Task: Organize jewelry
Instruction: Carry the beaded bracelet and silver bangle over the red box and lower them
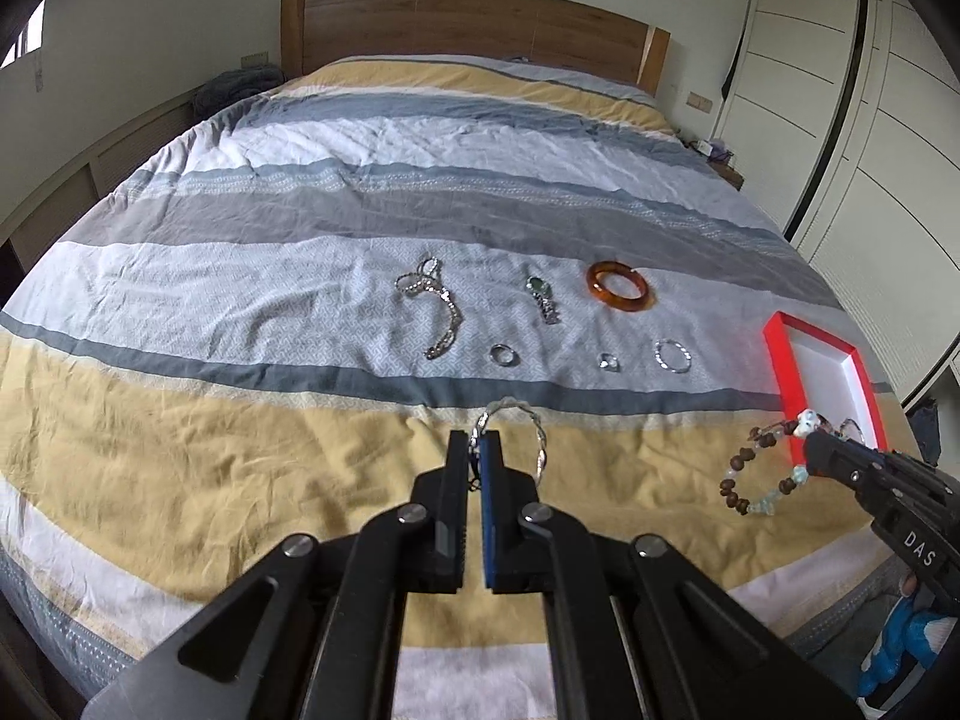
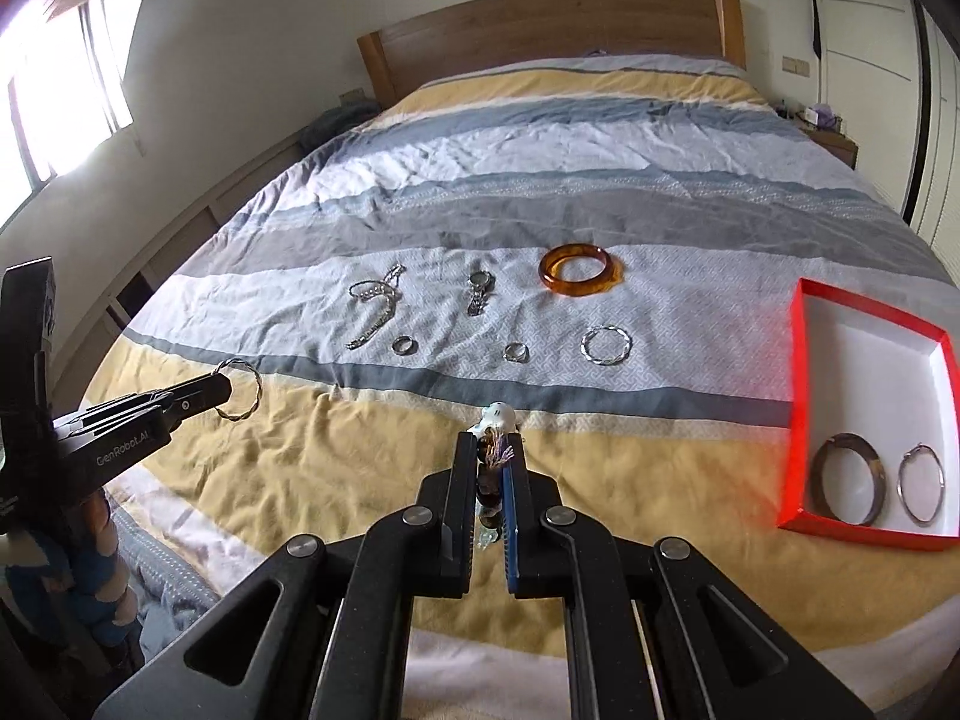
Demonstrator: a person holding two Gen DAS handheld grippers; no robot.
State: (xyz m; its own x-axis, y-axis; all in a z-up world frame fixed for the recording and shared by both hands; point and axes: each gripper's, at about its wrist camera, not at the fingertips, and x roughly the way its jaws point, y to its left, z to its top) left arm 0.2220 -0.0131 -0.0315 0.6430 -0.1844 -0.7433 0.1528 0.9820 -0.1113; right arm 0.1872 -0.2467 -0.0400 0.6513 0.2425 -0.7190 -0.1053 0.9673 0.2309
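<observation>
My left gripper (image 1: 476, 441) is shut on a twisted silver bangle (image 1: 540, 444), lifted above the striped bedspread; in the right wrist view that bangle (image 2: 255, 390) hangs from the same gripper (image 2: 223, 387). My right gripper (image 2: 493, 441) is shut on a beaded bracelet (image 2: 495, 420) with a white charm; in the left wrist view the bracelet (image 1: 762, 480) dangles from that gripper (image 1: 810, 441). A red box (image 2: 801, 372) with a white inside holds a dark bangle (image 2: 823, 468) and a thin silver hoop (image 2: 906, 480). On the bed lie an amber bangle (image 2: 606, 282), a watch (image 2: 478, 294), a chain (image 2: 372, 312), two rings and a silver bangle (image 2: 624, 345).
The bed's wooden headboard (image 2: 540, 24) stands at the far end. White wardrobe doors (image 1: 870, 120) line the right side. A blue stuffed toy (image 2: 78, 546) sits by the bed's near left corner. A nightstand (image 2: 831, 138) is at the far right.
</observation>
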